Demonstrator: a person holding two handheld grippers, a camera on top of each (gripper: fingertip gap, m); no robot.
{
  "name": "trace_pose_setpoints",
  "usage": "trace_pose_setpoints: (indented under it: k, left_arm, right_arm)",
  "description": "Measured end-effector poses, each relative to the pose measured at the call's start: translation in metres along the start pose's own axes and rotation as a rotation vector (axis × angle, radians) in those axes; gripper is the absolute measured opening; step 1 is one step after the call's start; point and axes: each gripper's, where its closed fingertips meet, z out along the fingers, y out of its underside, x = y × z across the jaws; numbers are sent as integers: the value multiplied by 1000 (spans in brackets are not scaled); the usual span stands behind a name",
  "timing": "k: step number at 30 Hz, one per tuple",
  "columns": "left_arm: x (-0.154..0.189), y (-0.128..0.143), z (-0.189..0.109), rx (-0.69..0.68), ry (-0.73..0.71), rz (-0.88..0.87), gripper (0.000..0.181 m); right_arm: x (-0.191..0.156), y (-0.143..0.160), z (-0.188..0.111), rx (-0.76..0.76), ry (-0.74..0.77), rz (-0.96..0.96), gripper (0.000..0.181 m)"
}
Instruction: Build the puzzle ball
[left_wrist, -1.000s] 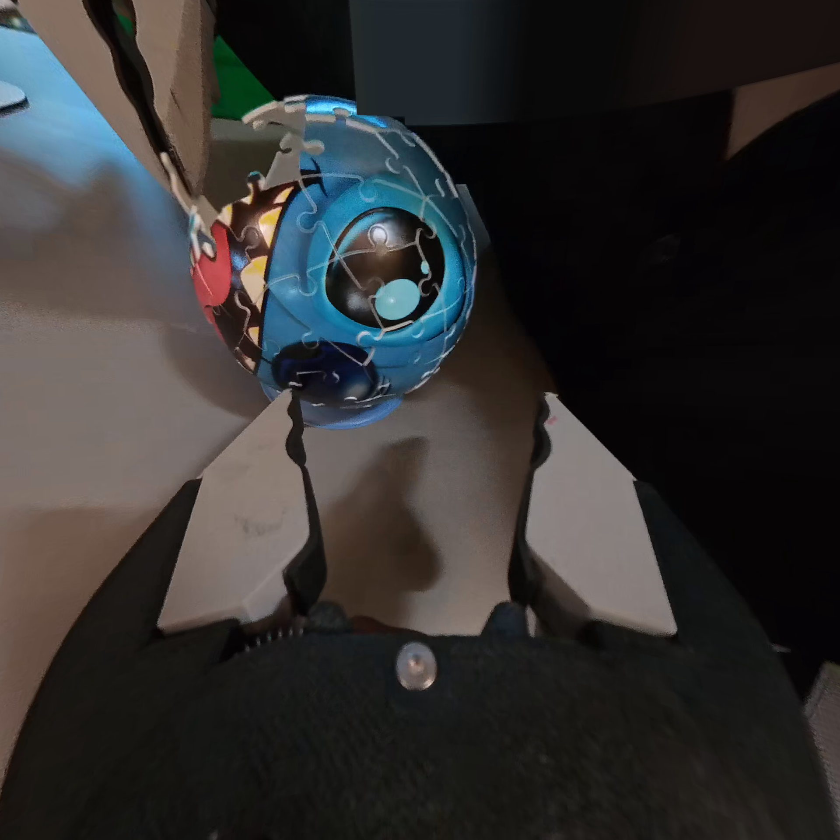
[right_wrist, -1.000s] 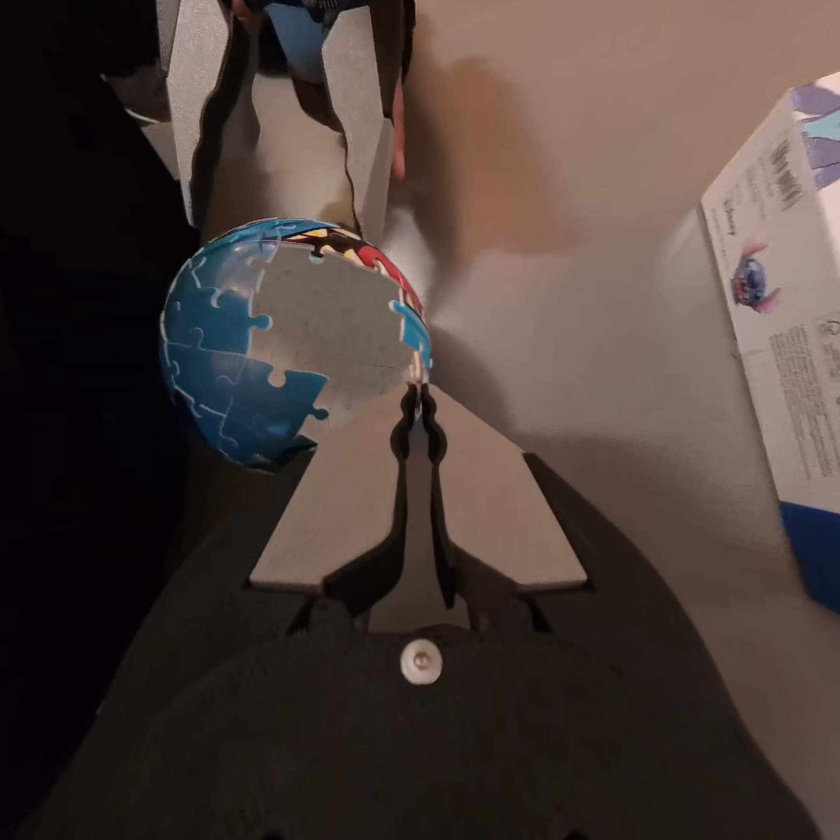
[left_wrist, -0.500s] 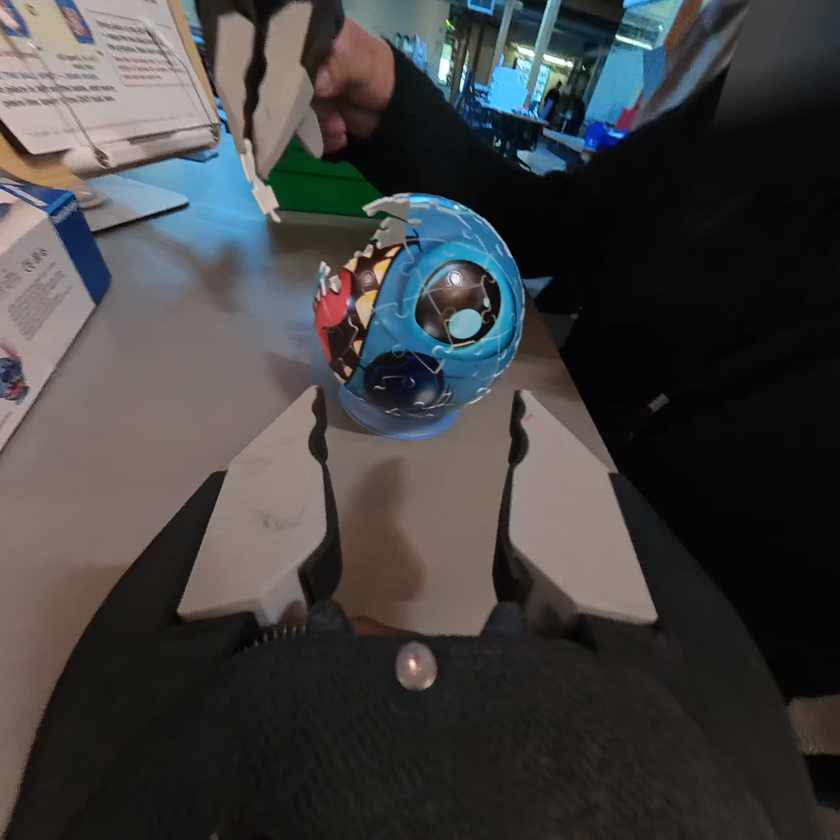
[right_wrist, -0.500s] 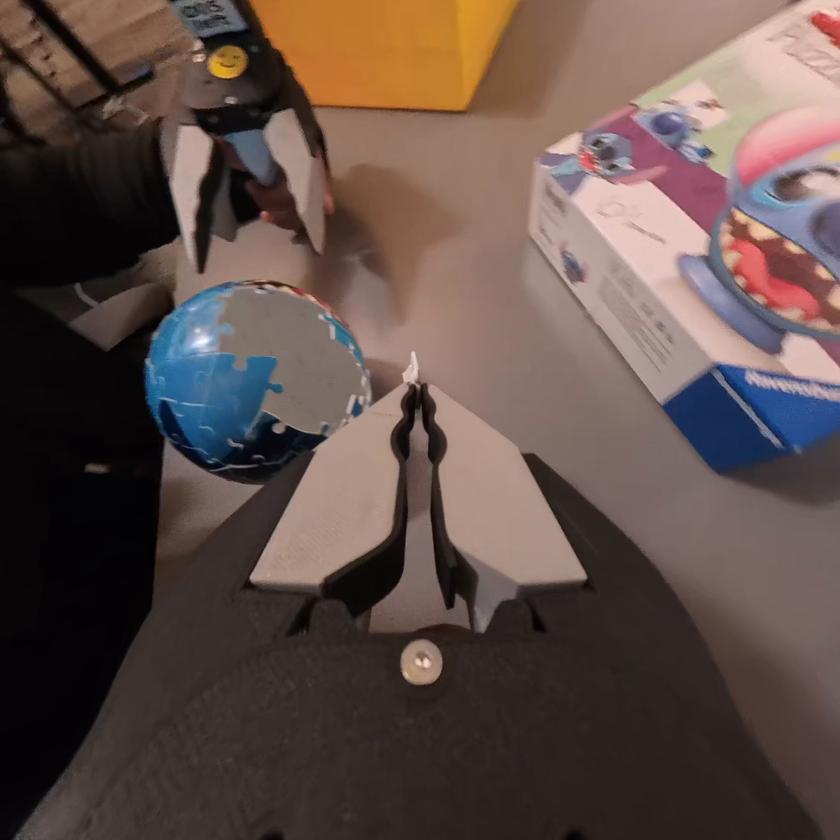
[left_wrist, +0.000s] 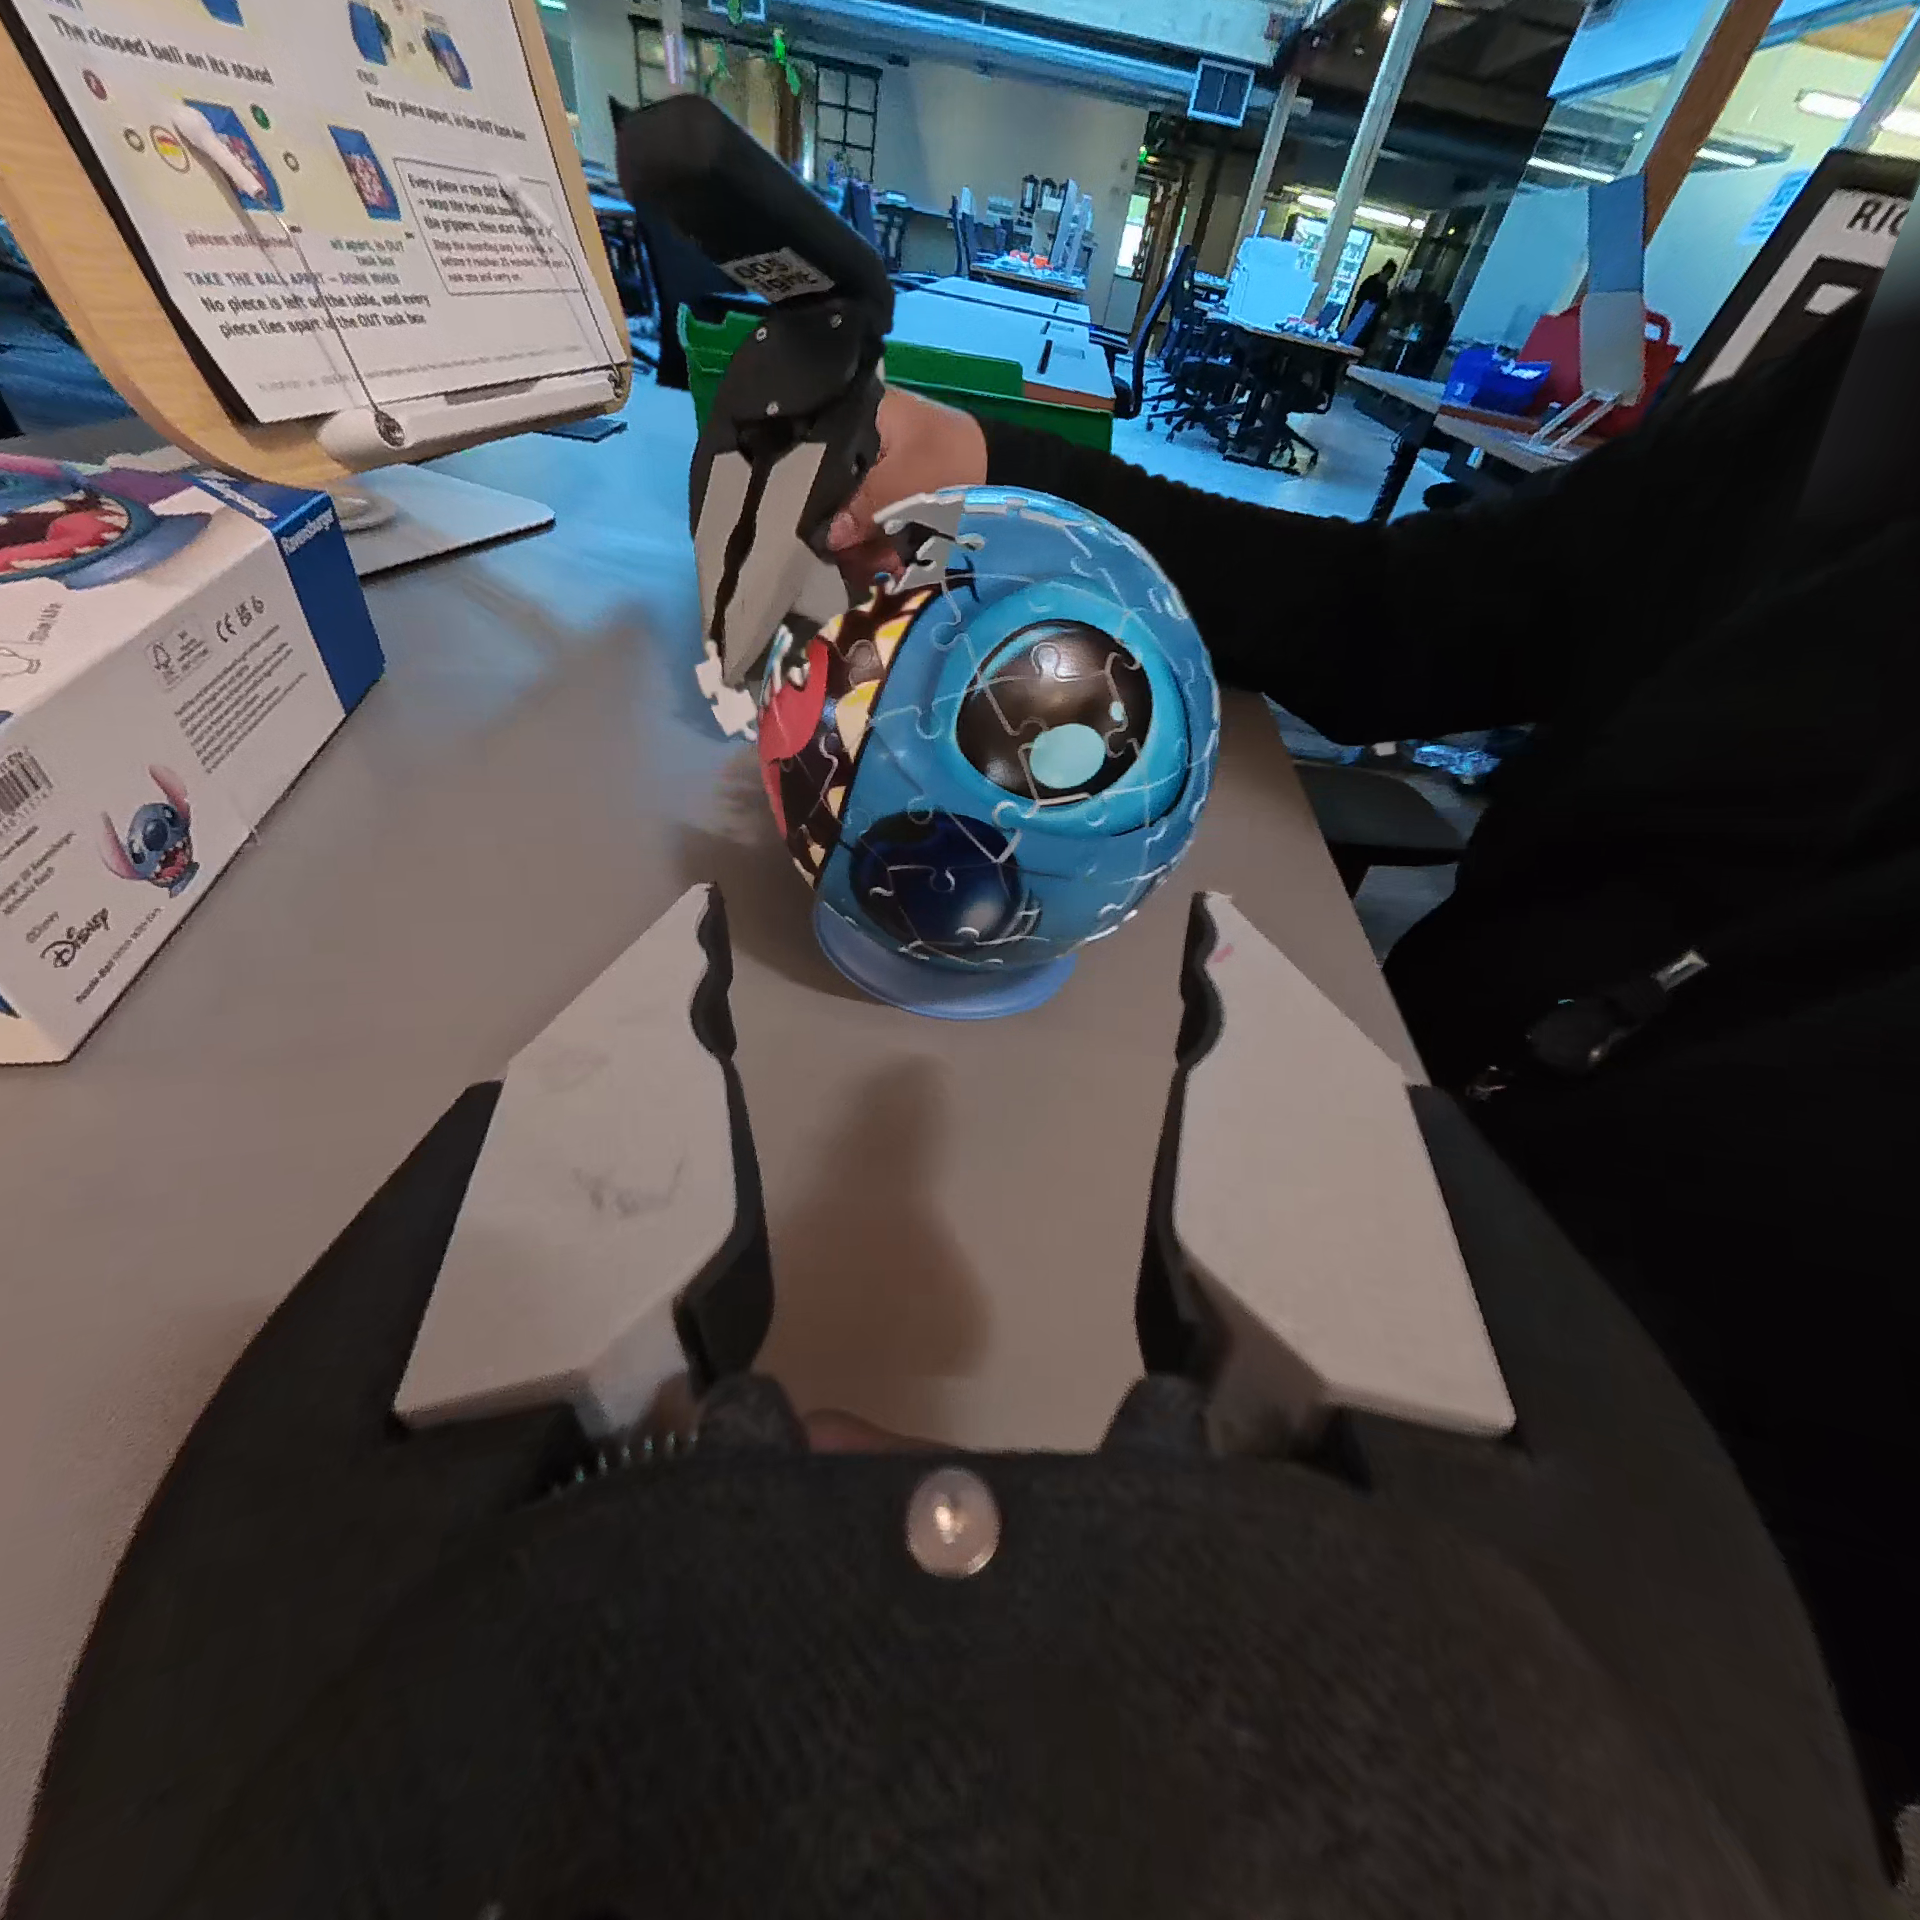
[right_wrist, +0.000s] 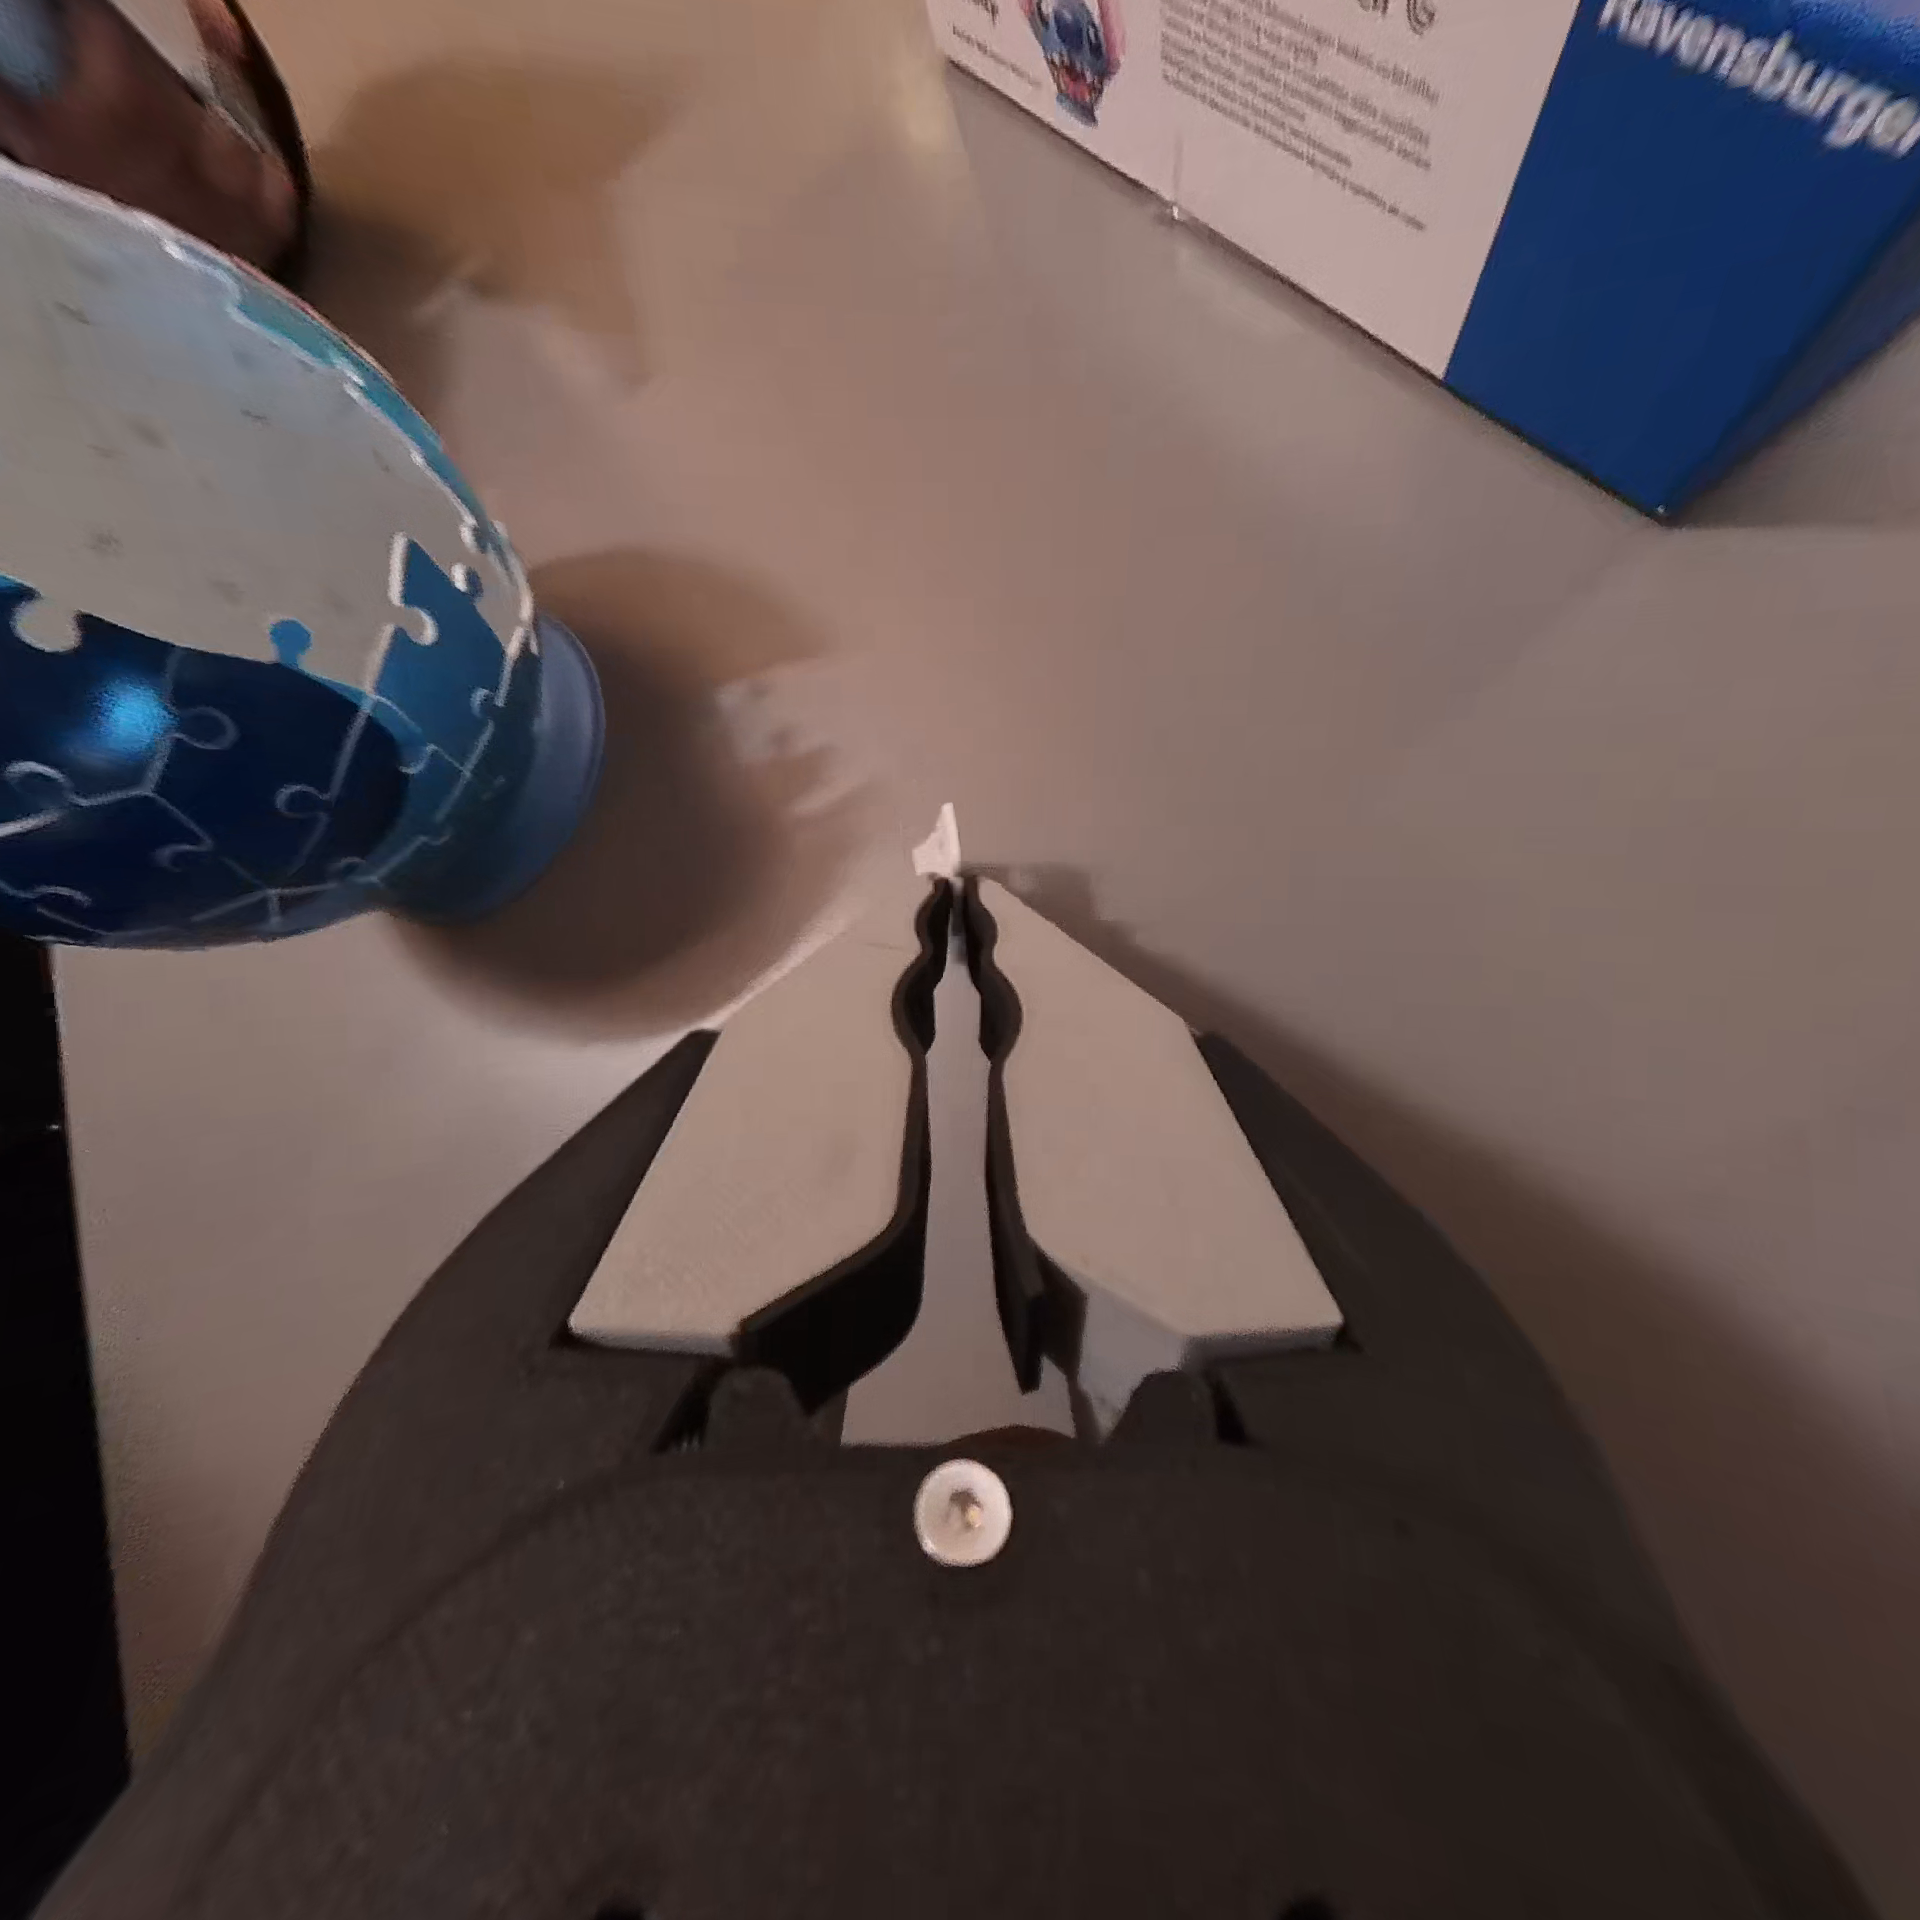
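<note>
The right tool (right_wrist: 954, 883) is pinching a small white puzzle piece (right_wrist: 938, 840); the left tool (left_wrist: 954, 914) is gaping, facing the blue plastic puzzle ball (left_wrist: 997, 748).

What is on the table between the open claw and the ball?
Nothing: in the left wrist view, only bare grey table with a shadow lies between the open left claw and the puzzle ball on its blue stand.

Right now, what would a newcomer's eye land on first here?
The half-built blue puzzle ball on its stand mid-table, a gap in its shell. Beside it, the right hand-held gripper pinches a white puzzle piece. The left hand-held gripper gapes empty in front; the puzzle box sits left.
</note>
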Motion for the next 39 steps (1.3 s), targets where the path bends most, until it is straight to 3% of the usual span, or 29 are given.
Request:
trace_pose_setpoints:
  k: [13,19,22,25,29,34,39]
  left_arm:
    - [5,20,7,-143,-17,89,87]
    - [3,34,12,-240,-63,173,90]
    - [7,38,18,-273,-66,225,90]
    - [16,24,29,-187,-31,196,91]
    - [12,25,38,-213,-67,221,95]
    - [8,20,47,-214,-100,289,96]
    - [10,30,53,-257,-21,265,99]
  right_arm:
    - [1,11,1,-5,-20,-17,8]
    - [-1,2,-9,39,26,-120,28]
    - [-23,-13,-20,135,-14,-234,35]
    - [-66,-28,-28,265,-149,-357,44]
    - [-101,-30,-23,305,-236,-461,64]
    - [-120,-30,-12,353,-224,-511,73]
    - [-118,-10,-9,280,-163,-598,77]
